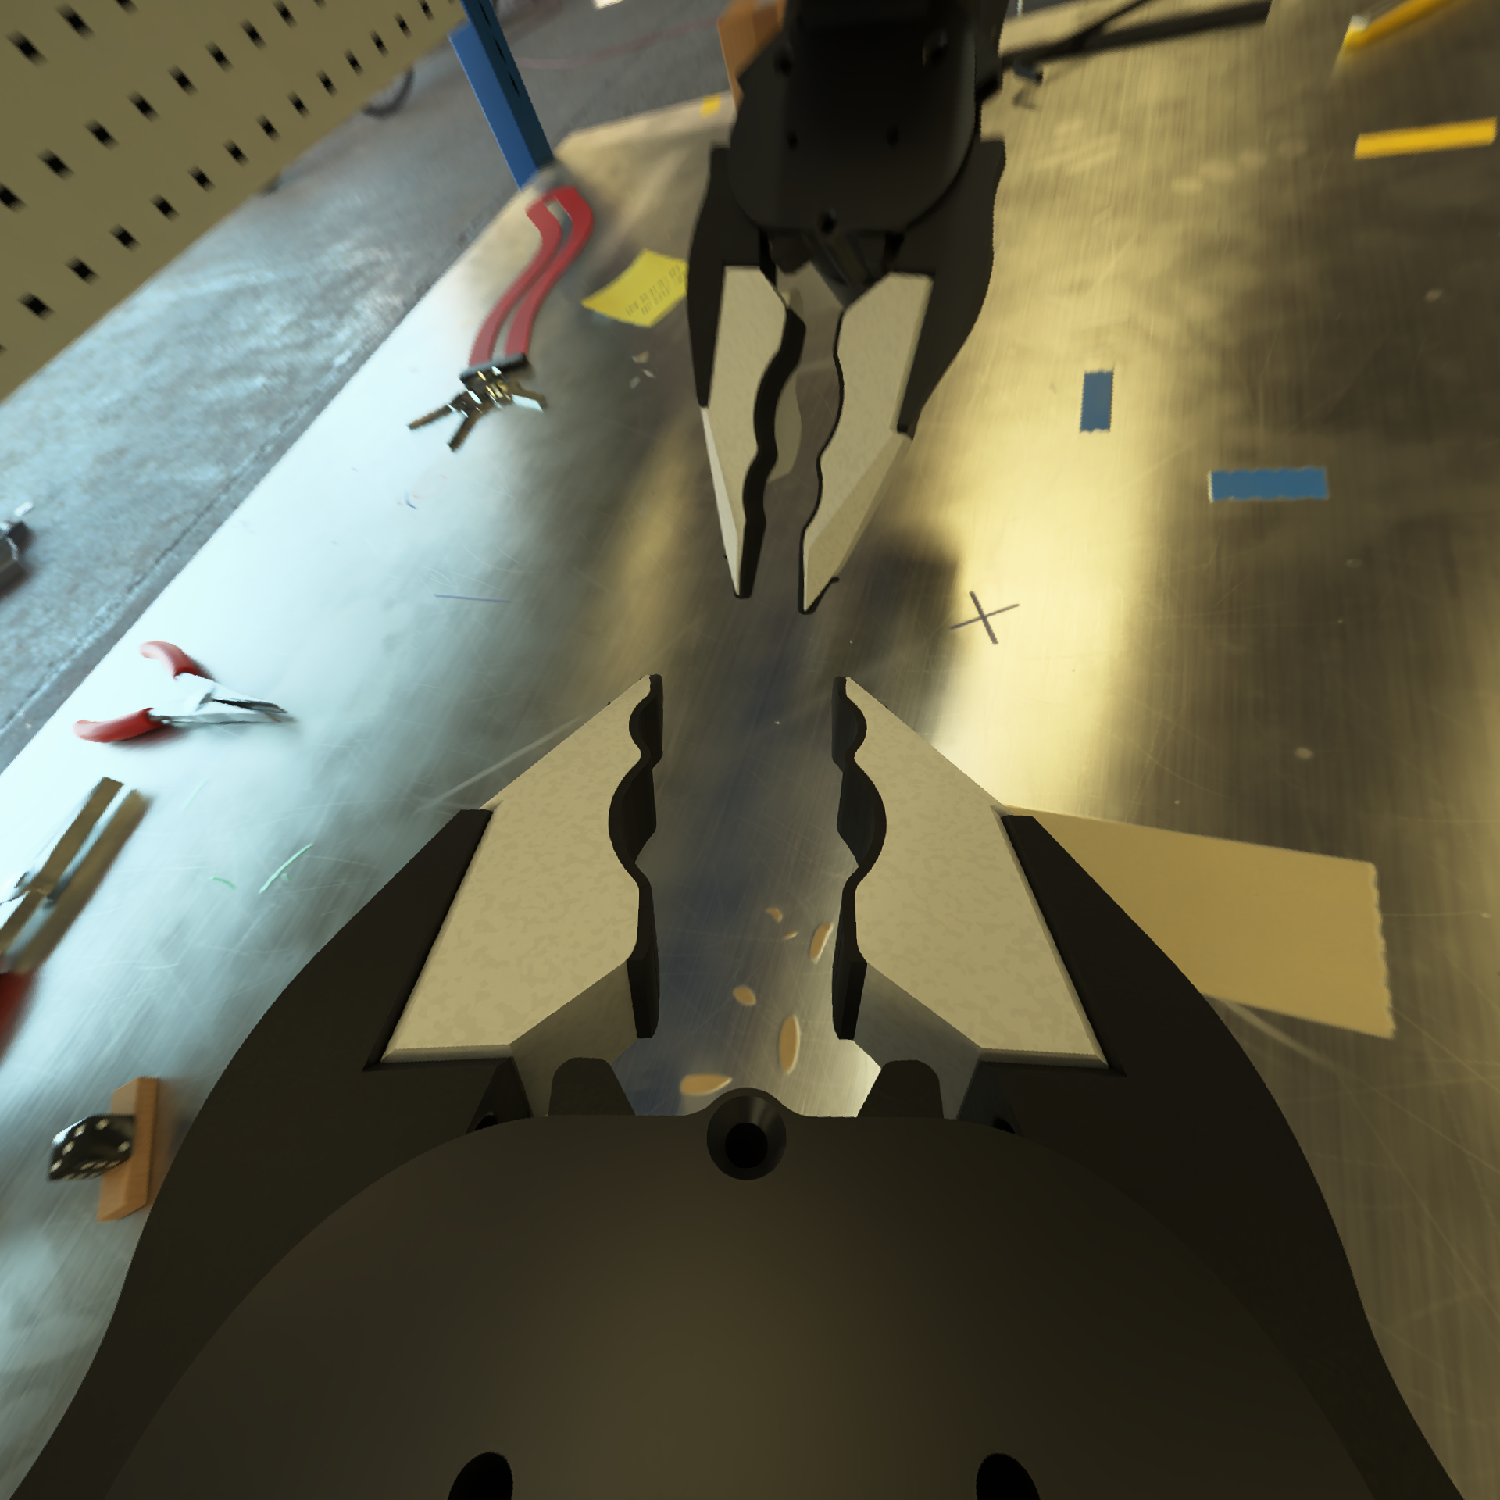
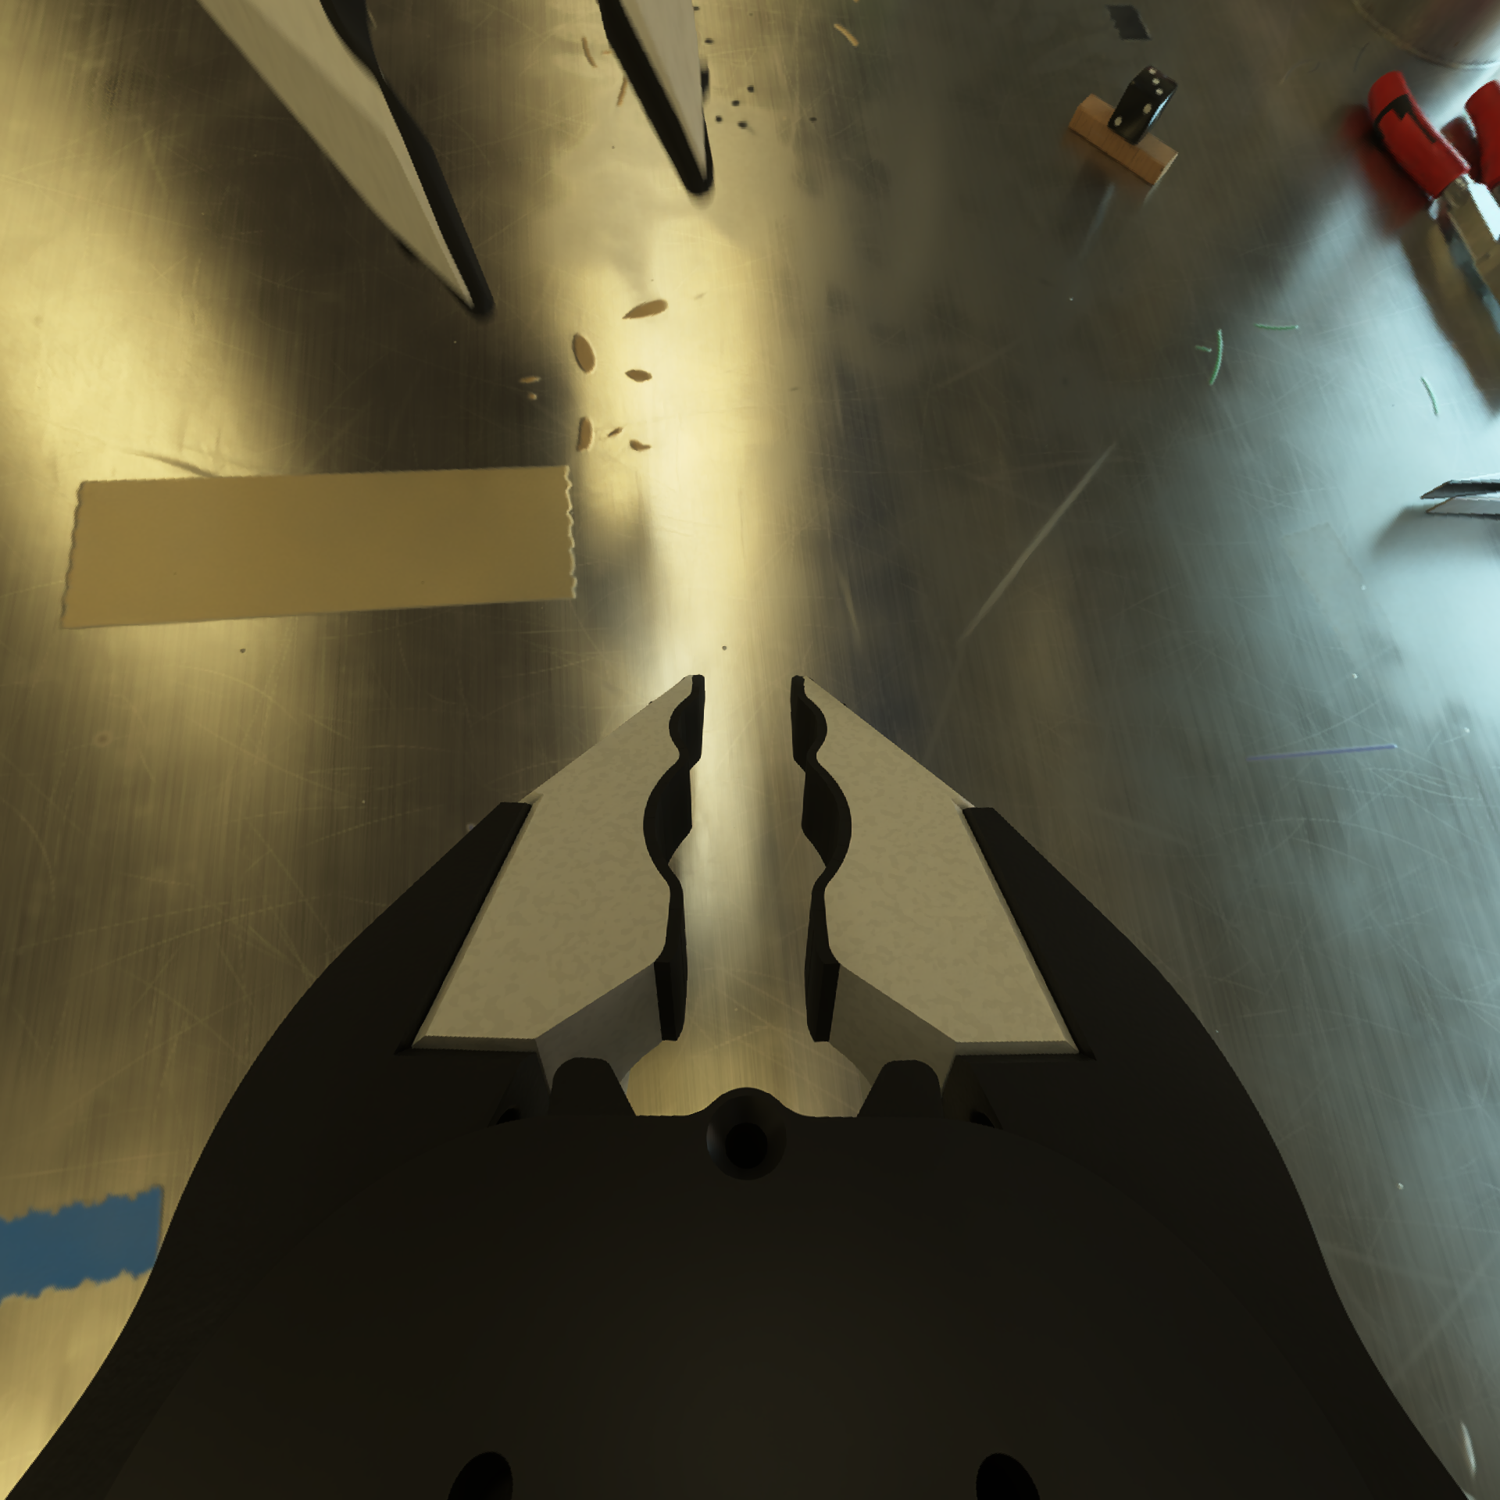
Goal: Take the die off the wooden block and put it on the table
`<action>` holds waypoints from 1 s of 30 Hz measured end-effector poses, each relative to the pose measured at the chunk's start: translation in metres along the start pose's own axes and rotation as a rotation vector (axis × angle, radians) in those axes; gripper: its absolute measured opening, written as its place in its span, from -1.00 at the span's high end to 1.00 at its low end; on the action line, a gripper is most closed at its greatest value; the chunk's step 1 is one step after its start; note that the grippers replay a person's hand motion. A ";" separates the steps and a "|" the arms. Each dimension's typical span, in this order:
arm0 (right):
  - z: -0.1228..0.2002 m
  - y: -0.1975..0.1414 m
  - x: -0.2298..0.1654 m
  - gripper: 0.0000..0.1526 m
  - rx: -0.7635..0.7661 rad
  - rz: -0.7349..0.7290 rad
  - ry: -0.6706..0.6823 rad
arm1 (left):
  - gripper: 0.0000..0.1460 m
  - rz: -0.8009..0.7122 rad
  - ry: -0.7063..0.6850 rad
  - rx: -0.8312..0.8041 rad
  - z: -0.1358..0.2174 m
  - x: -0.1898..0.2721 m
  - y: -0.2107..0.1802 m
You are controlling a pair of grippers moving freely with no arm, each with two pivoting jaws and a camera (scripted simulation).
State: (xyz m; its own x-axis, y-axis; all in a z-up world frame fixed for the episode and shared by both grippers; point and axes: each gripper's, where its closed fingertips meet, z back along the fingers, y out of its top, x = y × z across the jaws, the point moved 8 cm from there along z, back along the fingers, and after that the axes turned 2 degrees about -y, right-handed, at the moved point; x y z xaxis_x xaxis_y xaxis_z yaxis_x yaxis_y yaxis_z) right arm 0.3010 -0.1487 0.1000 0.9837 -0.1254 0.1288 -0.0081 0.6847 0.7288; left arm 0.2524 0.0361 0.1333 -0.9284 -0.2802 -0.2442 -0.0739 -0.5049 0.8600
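A black die with white pips (image 1: 89, 1144) sits on a small wooden block (image 1: 138, 1153) on the metal table (image 1: 1136, 690), at the lower left of the left wrist view. In the right wrist view the die (image 2: 1143, 101) and block (image 2: 1124, 154) are at the upper right. My left gripper (image 1: 747, 686) is open and empty, well to the right of the block. My right gripper (image 2: 747, 682) is open a little less, empty, and faces the left one (image 1: 771, 601) tip to tip. The left gripper's fingers (image 2: 422, 203) show at the top of the right wrist view.
A beige tape strip (image 1: 1217, 933) lies right of my left gripper. Wood chips (image 1: 787, 1039) lie between the grippers. Red-handled pliers (image 1: 162, 698), keys (image 1: 479, 398), a red lanyard (image 1: 536, 268), a yellow note (image 1: 641, 288) and blue tape (image 1: 1266, 484) lie around. A pegboard (image 1: 162, 122) stands behind.
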 end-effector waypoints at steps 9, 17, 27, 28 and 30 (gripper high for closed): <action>0.017 0.006 0.010 0.76 0.127 -0.033 -0.067 | 0.50 0.015 0.324 0.023 0.078 -0.044 0.003; 0.020 0.009 0.011 0.79 0.145 -0.032 -0.085 | 0.48 0.210 0.428 -0.338 0.077 -0.144 -0.031; 0.022 0.011 0.008 0.81 0.160 -0.018 -0.072 | 0.27 0.413 0.250 -0.688 0.029 -0.225 -0.097; 0.023 0.011 0.007 0.81 0.161 -0.017 -0.071 | 0.26 0.429 0.235 -0.718 0.025 -0.229 -0.103; 0.024 0.012 0.008 0.81 0.167 -0.018 -0.071 | 0.29 0.437 0.228 -0.767 0.019 -0.233 -0.111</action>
State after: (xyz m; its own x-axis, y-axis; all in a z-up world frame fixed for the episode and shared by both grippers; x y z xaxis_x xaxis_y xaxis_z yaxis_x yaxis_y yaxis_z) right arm 0.3040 -0.1585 0.1254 0.9688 -0.1911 0.1581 -0.0264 0.5542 0.8319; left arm 0.4700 0.1733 0.1032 -0.7165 -0.6873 -0.1195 0.6056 -0.6978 0.3826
